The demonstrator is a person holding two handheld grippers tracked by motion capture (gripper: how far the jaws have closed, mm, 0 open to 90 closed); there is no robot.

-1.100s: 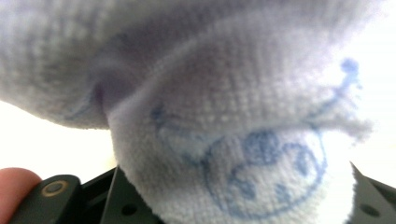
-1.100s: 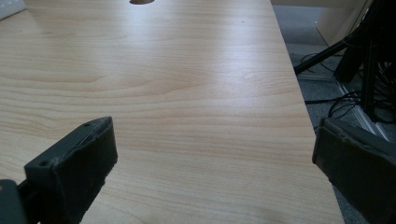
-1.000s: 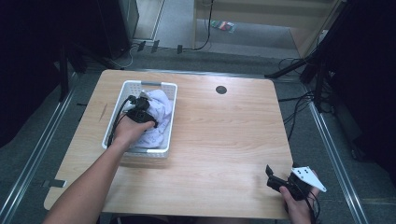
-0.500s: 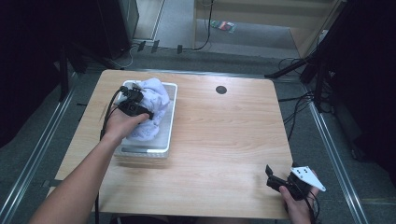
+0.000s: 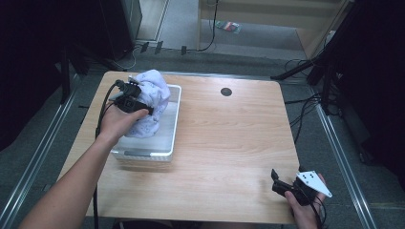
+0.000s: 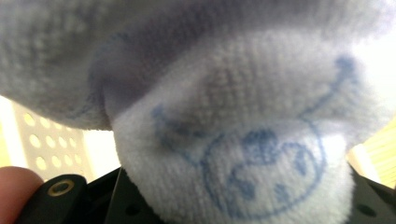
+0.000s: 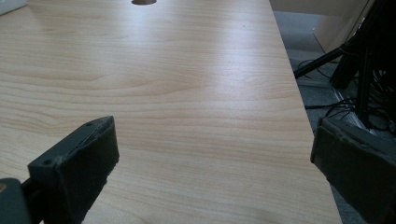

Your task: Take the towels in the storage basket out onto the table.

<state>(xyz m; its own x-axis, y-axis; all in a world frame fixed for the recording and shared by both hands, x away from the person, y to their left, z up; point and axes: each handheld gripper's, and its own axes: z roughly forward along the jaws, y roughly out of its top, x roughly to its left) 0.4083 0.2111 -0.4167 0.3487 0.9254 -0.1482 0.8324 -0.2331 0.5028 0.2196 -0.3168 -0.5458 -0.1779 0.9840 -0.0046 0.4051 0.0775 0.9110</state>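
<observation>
At upper left of the high view, my left gripper (image 5: 135,95) has its jaws clamped on a pale blue towel (image 5: 152,102), bunched above the white basket (image 5: 173,125) and hanging lengthwise into it. My right gripper (image 5: 286,187), jaws wide and empty, sits well apart at lower right. The towel's lower end is hidden in folds.

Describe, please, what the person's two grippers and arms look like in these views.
Both are black handheld tools. The left gripper trails a black cable down along a bare forearm; no sleeve shows. The right gripper carries a pale grey three-cornered plate with small dots on top and a dark cable below. In the right gripper view its jaws are blocky, dark grey pads with scuffed edges.
</observation>
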